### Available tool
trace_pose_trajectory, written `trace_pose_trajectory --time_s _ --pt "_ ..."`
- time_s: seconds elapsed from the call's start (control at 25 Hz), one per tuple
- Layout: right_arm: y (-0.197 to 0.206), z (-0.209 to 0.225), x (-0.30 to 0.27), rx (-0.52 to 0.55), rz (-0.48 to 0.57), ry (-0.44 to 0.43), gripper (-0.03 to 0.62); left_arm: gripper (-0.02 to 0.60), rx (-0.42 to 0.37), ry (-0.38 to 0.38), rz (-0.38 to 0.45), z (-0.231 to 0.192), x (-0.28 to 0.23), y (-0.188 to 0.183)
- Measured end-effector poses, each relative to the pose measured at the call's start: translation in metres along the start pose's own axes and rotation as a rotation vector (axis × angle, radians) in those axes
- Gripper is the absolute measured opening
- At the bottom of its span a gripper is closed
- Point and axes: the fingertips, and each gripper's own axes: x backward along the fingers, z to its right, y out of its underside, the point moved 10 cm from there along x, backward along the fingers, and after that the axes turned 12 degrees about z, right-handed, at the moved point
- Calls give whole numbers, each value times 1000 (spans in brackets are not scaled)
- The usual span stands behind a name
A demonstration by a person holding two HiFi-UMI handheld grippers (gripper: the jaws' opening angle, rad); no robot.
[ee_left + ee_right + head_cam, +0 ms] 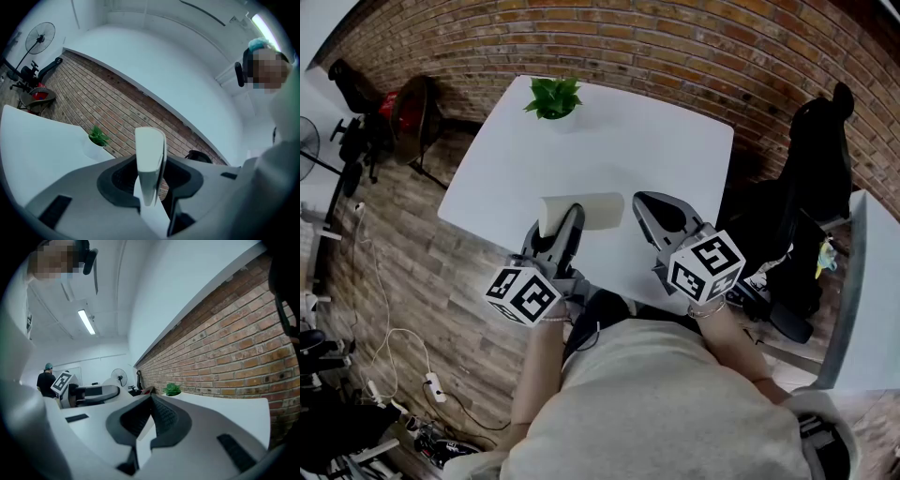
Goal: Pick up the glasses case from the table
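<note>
Your left hand-held gripper (572, 217) points level, clamped on the white glasses case (602, 211) at the bench (675, 155). Your right hand-held gripper (643, 204) is alongside, jaws together.

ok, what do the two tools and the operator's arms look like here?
Left tool and right tool: grey moulded bodies, black ribbed pads at the tips. Each carries a white cube with black square markers. No cables visible. Person wears a light grey shirt, forearms bare, band on the right wrist.

glasses case (602, 212) — smooth, faintly glossy shell (plastic-looking) | table (619, 150) — matt, smooth top | wall (694, 47): rough brick
</note>
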Motion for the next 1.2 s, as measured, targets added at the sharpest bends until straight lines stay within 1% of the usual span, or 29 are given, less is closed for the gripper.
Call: trace_pose_trajectory --time_s 0.12,0.32,0.56,0.92,1.2 --pt "0 -1 0 18 -10 -3 -2 152 3 2 -1 -1 0 2" --pt "-2 -1 0 16 -12 0 -2 152 0 5 -14 0 -1 2" --pt "-1 -2 -1 18 -18 -7 -2 152 5 5 -5 0 -1 2" --pt "1 1 -2 15 -26 -14 -2 152 -3 -25 13 2 1 2" --pt "6 4 -1 -9 -30 -13 -2 152 -2 -44 26 0 4 2"
